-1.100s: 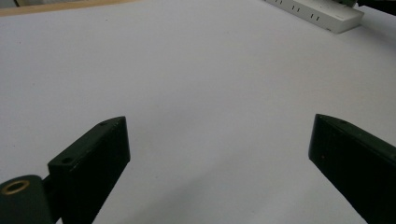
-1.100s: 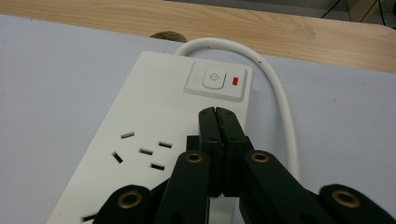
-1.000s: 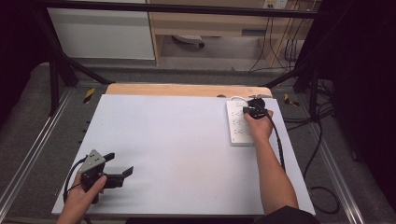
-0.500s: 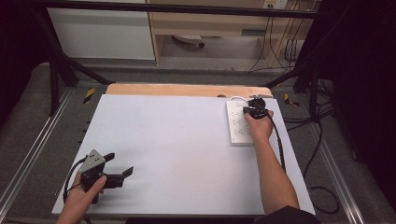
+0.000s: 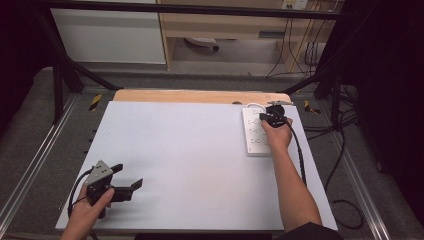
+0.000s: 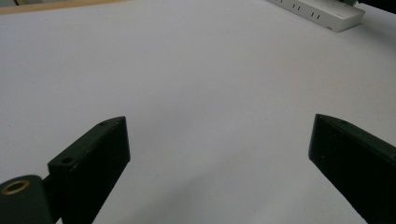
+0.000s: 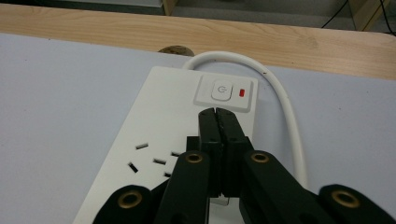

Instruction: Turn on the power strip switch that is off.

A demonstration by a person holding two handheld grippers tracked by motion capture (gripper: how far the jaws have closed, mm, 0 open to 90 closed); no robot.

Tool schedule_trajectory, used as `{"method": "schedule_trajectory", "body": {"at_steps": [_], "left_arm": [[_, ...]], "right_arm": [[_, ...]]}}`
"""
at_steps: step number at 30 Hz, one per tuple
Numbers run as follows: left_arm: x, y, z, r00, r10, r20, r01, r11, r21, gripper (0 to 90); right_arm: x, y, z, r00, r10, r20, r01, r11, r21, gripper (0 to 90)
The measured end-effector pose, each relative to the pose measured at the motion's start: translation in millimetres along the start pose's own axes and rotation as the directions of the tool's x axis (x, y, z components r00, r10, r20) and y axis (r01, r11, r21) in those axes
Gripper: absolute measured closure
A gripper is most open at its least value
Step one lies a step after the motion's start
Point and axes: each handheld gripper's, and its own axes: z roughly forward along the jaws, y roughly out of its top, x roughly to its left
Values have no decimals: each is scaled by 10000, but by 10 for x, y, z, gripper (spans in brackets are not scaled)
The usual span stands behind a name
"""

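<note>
Power strip (image 7: 187, 135) under right hand-held gripper (image 7: 218, 112), jaws together; left hand-held gripper (image 6: 219, 140) wide.

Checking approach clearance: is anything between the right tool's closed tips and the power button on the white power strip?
Nothing visible. In the right gripper view the right tool, jaws shut together, points at the power button with only bare power strip surface between. The white cable curves past on the side, clear of that path.
</note>
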Motion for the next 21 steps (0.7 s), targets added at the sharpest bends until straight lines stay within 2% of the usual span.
{"method": "schedule_trajectory", "body": {"at_steps": [14,21], "left_arm": [[7,0,-5,10000,-5,-30,5,10000,-5,55],[3,0,-4,10000,8,-23,-8,10000,8,55]], "right_arm": [[9,55,-113,9997,-51,-225,44,9995,-316,900],[15,78,-156,9993,-56,-379,40,9992,-402,851]]}}
